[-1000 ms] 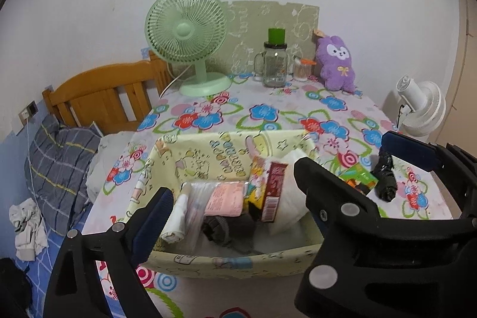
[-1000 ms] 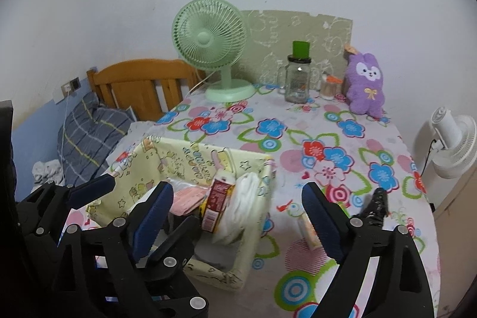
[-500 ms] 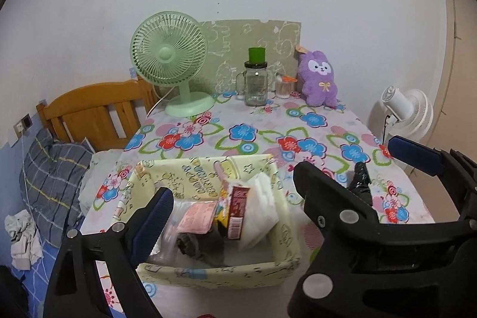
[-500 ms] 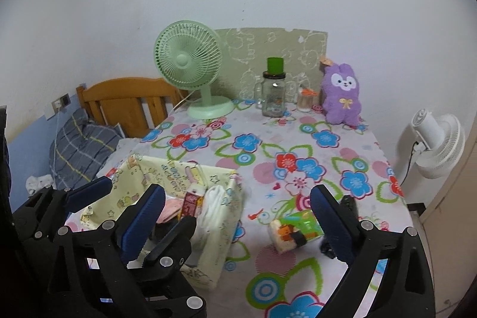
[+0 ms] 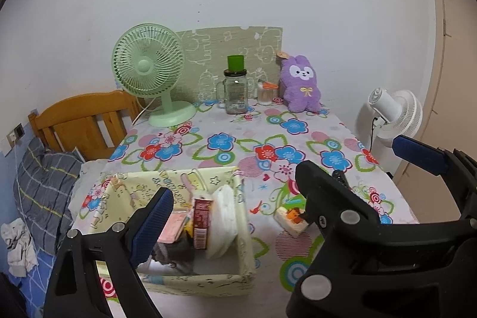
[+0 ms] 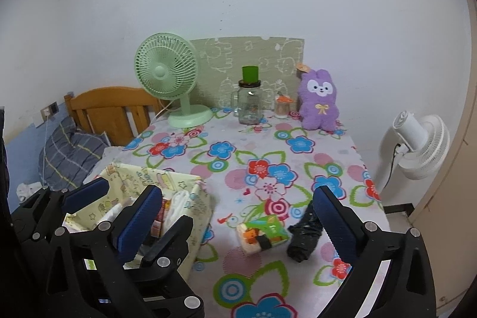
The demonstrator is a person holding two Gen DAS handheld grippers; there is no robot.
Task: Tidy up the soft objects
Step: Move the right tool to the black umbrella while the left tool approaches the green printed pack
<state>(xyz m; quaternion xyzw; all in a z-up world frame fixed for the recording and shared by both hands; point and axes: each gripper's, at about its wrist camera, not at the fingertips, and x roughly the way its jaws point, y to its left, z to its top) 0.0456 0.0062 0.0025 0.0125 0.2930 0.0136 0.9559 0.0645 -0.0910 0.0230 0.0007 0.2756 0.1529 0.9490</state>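
Distance has grown as we pulled both wide-spread, empty grippers, left gripper (image 5: 226, 216) and right gripper (image 6: 235, 216), back from the pale yellow fabric storage box (image 6: 190, 198), so the green-and-white tissue pack (image 6: 262, 233) and black folded bundle (image 6: 304, 237) lying right of that box await collecting

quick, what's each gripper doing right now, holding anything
Left gripper: open, holding nothing, above the fabric basket.
Right gripper: open, holding nothing, above the tissue pack.
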